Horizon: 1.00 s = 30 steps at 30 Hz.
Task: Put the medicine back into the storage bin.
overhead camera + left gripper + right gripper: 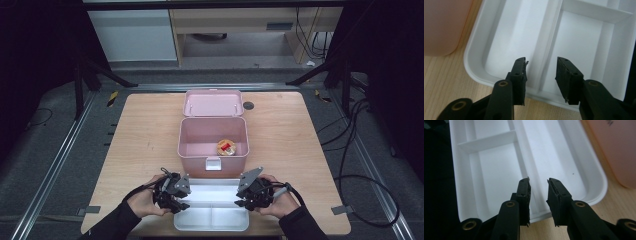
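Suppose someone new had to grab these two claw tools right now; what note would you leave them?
Left claw: open, empty, poised over the left end of the white divided tray.
Right claw: open, empty, over the tray's right end.
The tray sits on the table just in front of the open pink box, its compartments bare.
A small round item lies inside the box.
Done: box lid is up, tray is out.
Left: probably grip both tray ends; neither claw has closed on it yet.

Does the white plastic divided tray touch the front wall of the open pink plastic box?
Cannot tell. In the high view the white plastic divided tray seems to meet the pink plastic box. The left gripper view suggests a wood strip between them, unclearly.
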{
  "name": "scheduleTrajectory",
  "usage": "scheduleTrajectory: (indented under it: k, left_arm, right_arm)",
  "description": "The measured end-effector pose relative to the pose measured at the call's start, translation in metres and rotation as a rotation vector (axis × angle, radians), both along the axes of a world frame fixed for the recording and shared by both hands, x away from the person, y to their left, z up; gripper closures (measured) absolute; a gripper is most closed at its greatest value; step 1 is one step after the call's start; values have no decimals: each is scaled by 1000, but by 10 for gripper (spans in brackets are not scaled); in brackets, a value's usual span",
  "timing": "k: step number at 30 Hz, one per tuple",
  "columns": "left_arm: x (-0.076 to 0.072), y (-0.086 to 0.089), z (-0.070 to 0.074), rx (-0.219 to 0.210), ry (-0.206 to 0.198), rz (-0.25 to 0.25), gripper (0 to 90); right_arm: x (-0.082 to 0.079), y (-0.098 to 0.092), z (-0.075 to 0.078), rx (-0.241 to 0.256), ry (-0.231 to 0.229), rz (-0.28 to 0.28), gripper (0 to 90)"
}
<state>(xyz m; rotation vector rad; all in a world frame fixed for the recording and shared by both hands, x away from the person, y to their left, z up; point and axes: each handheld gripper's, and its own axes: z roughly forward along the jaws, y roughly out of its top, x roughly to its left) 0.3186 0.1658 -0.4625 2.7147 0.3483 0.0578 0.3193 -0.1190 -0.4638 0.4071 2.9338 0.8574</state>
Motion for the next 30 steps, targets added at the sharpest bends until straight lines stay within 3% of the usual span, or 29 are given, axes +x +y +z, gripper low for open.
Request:
scheduleTrajectory:
  k: [11,18,30]
  left_arm:
    - [2,-7,-13,68,35,-26,721]
    - [4,-8,-13,74,28,-34,793]
    - [4,-12,-12,97,42,-63,843]
  right_arm:
    - [-2,10,-12,-95,23,43,803]
    - [-1,12,-11,-119,35,46,834]
    - [4,23,-14,-217,52,83,844]
